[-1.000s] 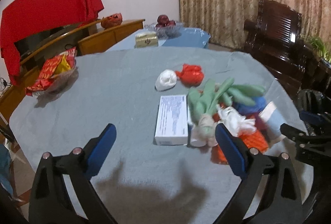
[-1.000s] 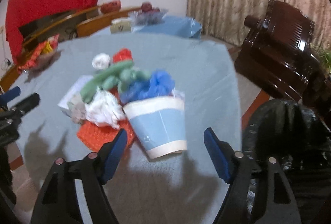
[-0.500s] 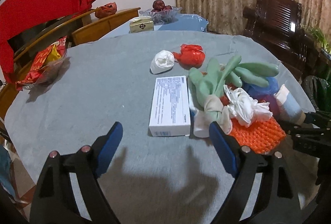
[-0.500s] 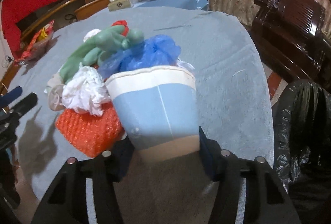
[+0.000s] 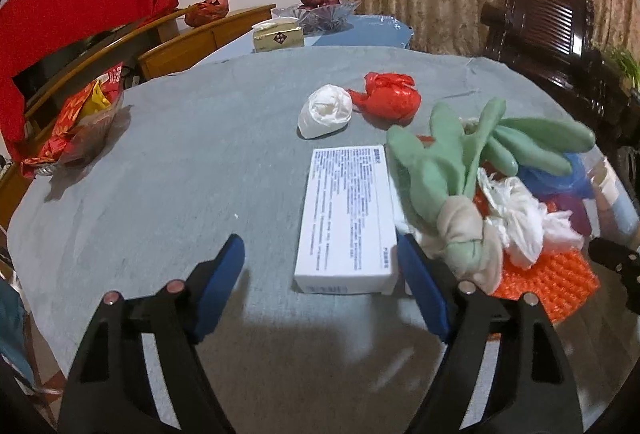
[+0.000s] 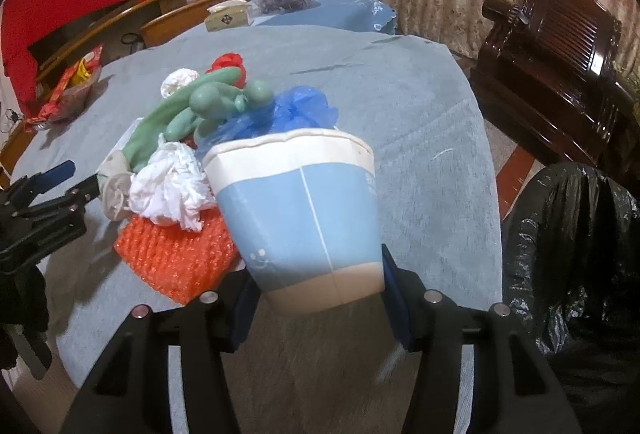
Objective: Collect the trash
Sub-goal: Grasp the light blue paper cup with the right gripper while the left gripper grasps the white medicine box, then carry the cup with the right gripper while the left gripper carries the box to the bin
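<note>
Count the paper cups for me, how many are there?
1. The paper cup is on its side at the table's near edge, clamped in the right gripper. More could hide under the pile.

The left gripper (image 5: 320, 284) tilts down toward the desk (image 5: 180, 173), its jaws closing with the near end of the white box (image 5: 346, 222) between the blue pads, which do not yet press on it. The right gripper (image 6: 316, 302) also tilts downward, its pads clamped on the base of the paper cup (image 6: 300, 213), just right of the left gripper's black frame.
</note>
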